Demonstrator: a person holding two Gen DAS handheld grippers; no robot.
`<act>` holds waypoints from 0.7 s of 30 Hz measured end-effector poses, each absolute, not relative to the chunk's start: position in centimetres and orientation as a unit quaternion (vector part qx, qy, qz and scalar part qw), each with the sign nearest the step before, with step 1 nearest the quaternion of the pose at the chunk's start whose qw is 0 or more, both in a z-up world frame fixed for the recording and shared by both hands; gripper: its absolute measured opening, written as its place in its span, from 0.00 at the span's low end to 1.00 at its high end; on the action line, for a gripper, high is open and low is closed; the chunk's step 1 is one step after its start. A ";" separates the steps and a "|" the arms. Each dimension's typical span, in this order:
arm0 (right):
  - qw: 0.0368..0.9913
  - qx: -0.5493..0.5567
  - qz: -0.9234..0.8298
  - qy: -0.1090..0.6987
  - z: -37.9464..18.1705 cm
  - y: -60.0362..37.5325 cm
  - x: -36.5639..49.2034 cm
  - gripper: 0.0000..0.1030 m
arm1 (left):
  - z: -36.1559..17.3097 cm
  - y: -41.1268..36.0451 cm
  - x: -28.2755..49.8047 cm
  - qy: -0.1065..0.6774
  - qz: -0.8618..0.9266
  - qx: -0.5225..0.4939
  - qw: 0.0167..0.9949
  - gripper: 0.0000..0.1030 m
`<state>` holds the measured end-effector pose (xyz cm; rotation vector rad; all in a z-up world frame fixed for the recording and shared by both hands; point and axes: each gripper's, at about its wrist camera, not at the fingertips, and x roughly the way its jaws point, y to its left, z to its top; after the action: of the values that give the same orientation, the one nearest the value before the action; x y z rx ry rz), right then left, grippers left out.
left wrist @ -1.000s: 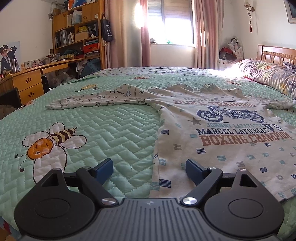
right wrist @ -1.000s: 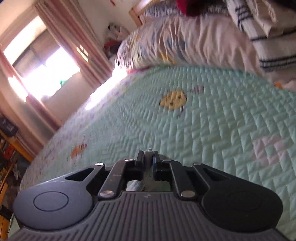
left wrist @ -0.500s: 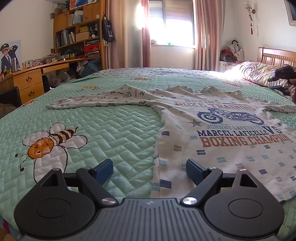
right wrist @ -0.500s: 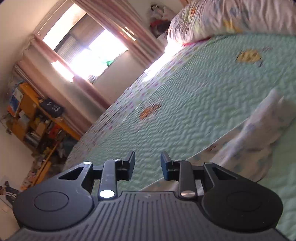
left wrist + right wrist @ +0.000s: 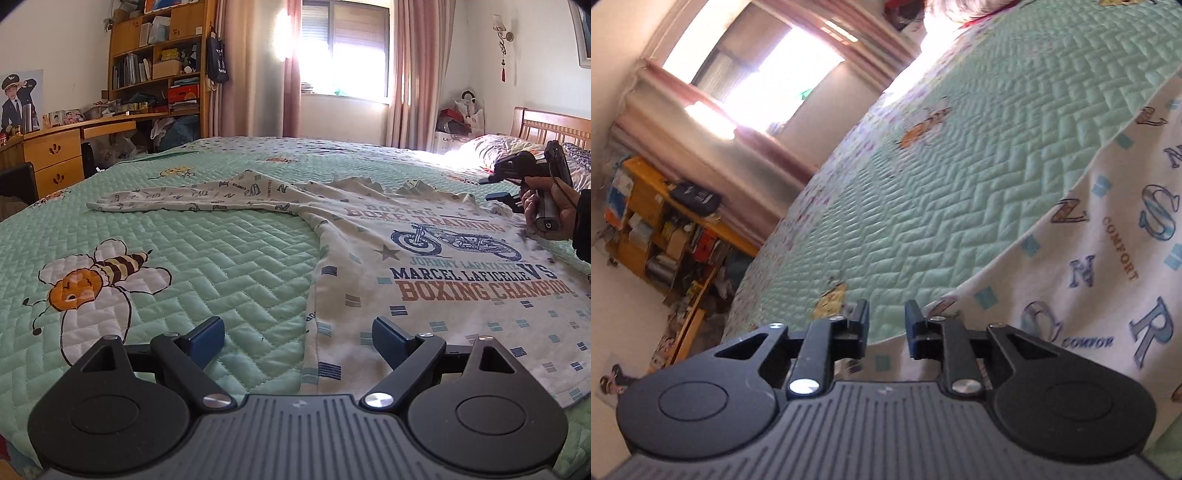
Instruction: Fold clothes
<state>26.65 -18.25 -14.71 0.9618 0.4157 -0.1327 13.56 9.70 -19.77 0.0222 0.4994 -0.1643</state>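
**Printed shirt spread flat, both grippers parted and empty**

Spread face-up across the green quilted bedspread: a white long-sleeved shirt, motorcycle print and "BOXING CHAMPION" lettering showing. One sleeve stretched out toward 10 o'clock in the left wrist view, lying flat on the quilt. Hem edge at 6 o'clock, just ahead of the left gripper.

Left gripper low over the bed, blue-padded fingers spread wide, nothing between them — right finger over the shirt's hem corner, left finger over bare quilt beside the bee motif; contact with the cloth not clear.

At 3 o'clock in the same view, a hand wrapped around the handle of the right gripper, held above the shirt's far shoulder, near the pillow.

Right wrist view tilted: fingers a little apart, gripping nothing, hovering over the lettered sleeve fabric — edge of that fabric running from 6 o'clock up to 2 o'clock, bare quilt beyond. Window and bookshelf around 10 o'clock
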 end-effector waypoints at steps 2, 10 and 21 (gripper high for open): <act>0.858 0.468 -0.014 0.211 -14.6 -17.2 27.5 0.42 | -19.7 9.7 13.5 0.244 -0.081 0.009 0.966 0.86; 0.862 0.465 -0.092 0.179 -13.5 -19.8 22.7 0.27 | -18.8 11.4 13.5 0.224 -0.071 -0.035 0.971 0.86; 0.861 0.487 -0.087 0.117 -17.9 -21.3 0.4 0.38 | -15.1 18.7 21.0 0.172 -0.001 -0.136 0.976 0.92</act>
<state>0.38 -21.26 -17.85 1.0209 0.2454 -0.1832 20.96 18.67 -15.07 -0.2745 0.3461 -0.0026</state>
